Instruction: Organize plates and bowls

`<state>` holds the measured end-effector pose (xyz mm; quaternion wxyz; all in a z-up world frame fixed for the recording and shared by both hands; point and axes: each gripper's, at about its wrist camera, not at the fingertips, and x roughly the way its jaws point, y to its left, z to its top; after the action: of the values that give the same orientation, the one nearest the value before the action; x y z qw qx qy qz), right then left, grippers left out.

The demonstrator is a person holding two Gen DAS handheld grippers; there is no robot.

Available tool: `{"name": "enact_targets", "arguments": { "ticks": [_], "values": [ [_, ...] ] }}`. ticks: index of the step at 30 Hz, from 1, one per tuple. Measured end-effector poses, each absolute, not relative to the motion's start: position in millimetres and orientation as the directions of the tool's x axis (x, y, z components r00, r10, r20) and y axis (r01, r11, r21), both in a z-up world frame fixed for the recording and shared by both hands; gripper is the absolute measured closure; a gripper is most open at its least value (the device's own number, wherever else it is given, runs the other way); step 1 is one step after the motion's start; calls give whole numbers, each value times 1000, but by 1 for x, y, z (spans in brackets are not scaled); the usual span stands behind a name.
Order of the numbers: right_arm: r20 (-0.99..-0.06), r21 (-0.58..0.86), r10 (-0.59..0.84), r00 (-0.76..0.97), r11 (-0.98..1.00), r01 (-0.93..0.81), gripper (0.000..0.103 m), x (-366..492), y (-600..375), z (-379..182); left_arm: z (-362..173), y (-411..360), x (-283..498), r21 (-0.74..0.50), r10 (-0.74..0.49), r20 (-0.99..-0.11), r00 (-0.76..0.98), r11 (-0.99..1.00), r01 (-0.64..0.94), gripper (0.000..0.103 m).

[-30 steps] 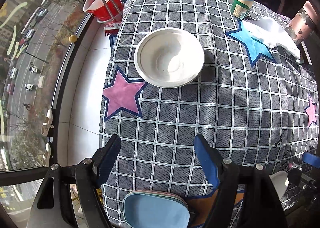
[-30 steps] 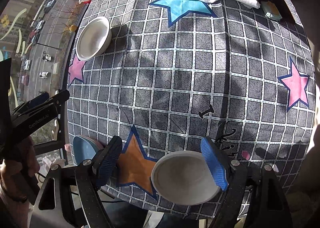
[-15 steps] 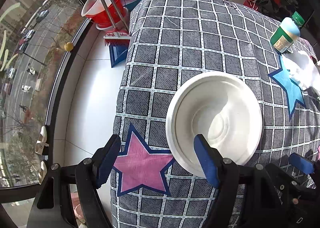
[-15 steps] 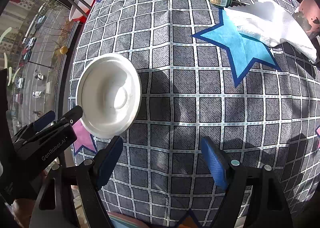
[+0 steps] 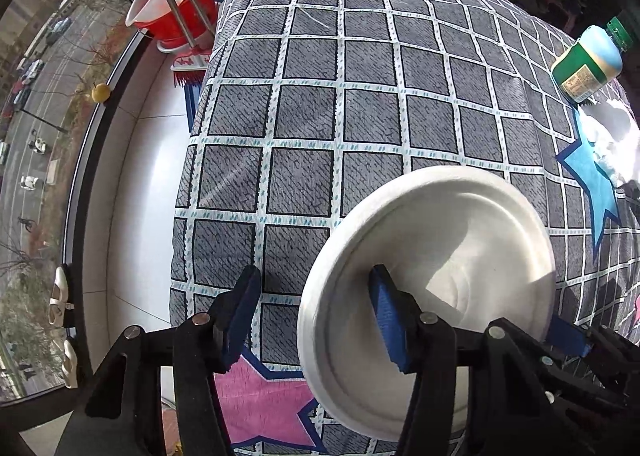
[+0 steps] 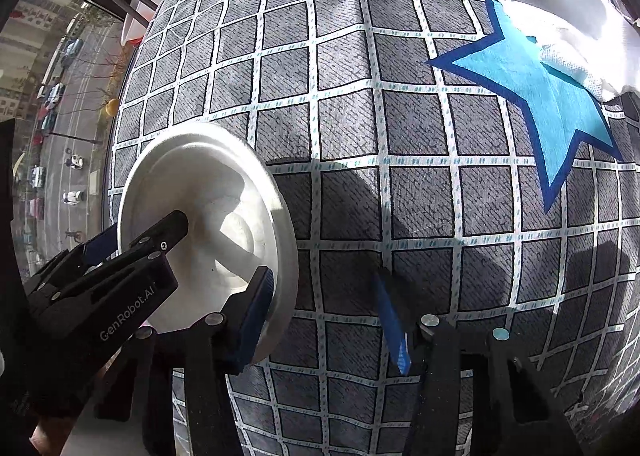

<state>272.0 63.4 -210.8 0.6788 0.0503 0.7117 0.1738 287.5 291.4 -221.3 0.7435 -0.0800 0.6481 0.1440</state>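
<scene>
Both cams ride on the grippers and look steeply down at the checked tablecloth [image 5: 340, 127] from close up. Left wrist view sits by the table's window-side edge, right wrist view is further in over the table. Both catch the white bowl [image 5: 460, 240], the green bottle [image 5: 588, 67] and the street through the window [image 6: 56, 103].

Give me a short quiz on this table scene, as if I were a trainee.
1. True or false: the white bowl lies upside down.
2. What lies right beside the green bottle? A) a blue plate B) a white cloth C) a spoon
3. What sits between the left tool's fingers?

Key:
1. False, it is upright.
2. B
3. The bowl's rim. The jaws have just been closing but do not yet press on it.
</scene>
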Motion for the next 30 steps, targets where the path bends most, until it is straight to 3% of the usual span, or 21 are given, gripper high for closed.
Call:
{"name": "enact_targets", "arguments": {
  "ticks": [1, 2, 5, 30],
  "values": [
    [-945, 327, 319, -74, 931, -163, 62, 272, 64, -210, -221, 287, 289, 56, 96, -988, 120, 951, -305, 63],
    [-936, 350, 341, -83, 922, -168, 71, 271, 65, -210, -220, 282, 290, 52, 89, -989, 118, 956, -290, 68],
    [-944, 331, 320, -87, 921, -204, 85, 266, 72, -208, -219, 266, 289, 82, 111, -988, 105, 964, -251, 69],
    [-935, 266, 190, -300, 934, -239, 85, 128, -55, -219, -233, 123, 150, 53, 57, -998, 14, 981, -187, 67]
  ]
}}
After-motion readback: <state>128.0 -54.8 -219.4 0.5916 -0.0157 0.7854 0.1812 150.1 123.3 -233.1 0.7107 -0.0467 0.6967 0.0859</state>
